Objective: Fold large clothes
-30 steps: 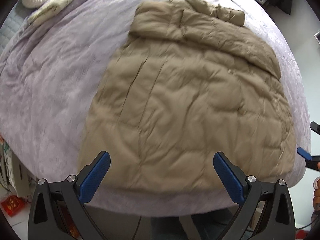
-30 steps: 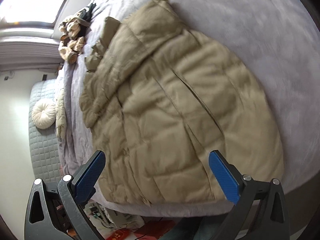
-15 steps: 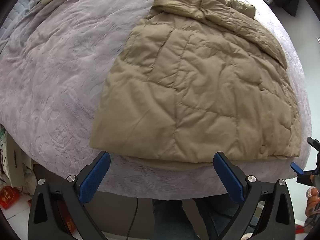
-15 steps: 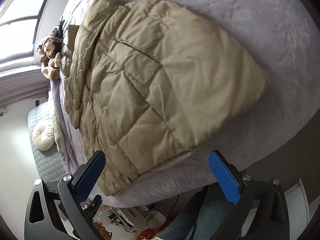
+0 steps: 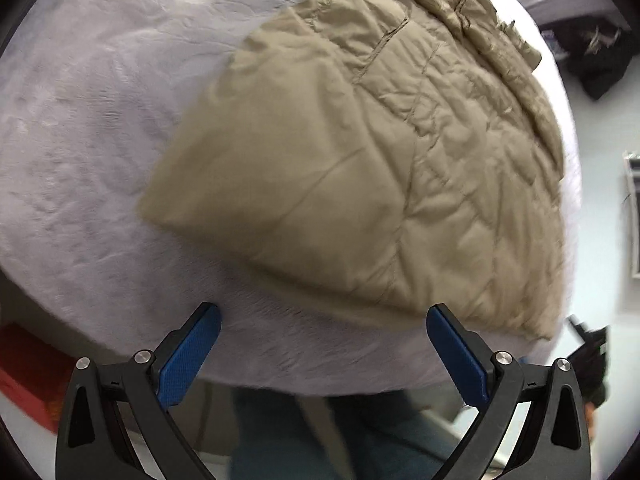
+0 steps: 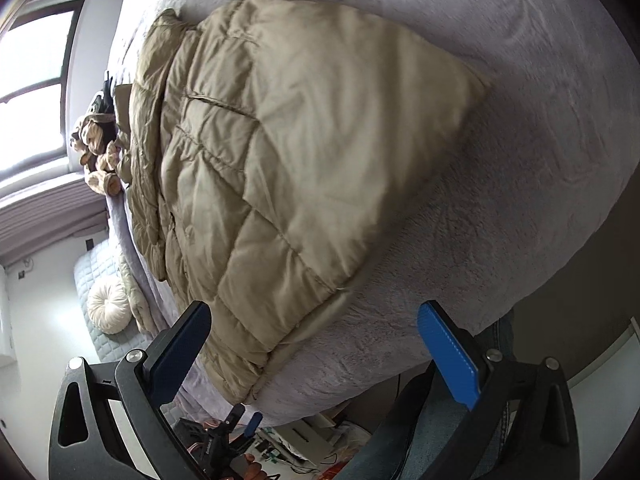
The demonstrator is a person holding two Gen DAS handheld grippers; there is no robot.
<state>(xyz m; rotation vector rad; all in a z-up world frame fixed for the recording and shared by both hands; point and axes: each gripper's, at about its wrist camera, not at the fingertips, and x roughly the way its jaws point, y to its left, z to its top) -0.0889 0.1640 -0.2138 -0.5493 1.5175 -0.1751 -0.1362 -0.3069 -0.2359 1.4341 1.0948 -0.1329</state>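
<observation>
Both grippers hang empty off the foot of the bed: my left gripper [image 5: 323, 354] has its blue pads spread wide with nothing between them, and my right gripper [image 6: 314, 354] is spread just as wide and bare. What I have to fold is the tan quilted coat [image 5: 384, 168], lying flat on the pale purple bedspread [image 5: 88, 128] with its hem near the bed's edge, close in front of both tools. I judge it light and puffy, with a slick shell; it should compress under the pads and may slide out of a shallow pinch. I would bite well in at the two hem corners, catching every layer. Neither tool touches the cloth. My left one looks down over the hem; my right one is rolled sideways, looking along the coat's side.
</observation>
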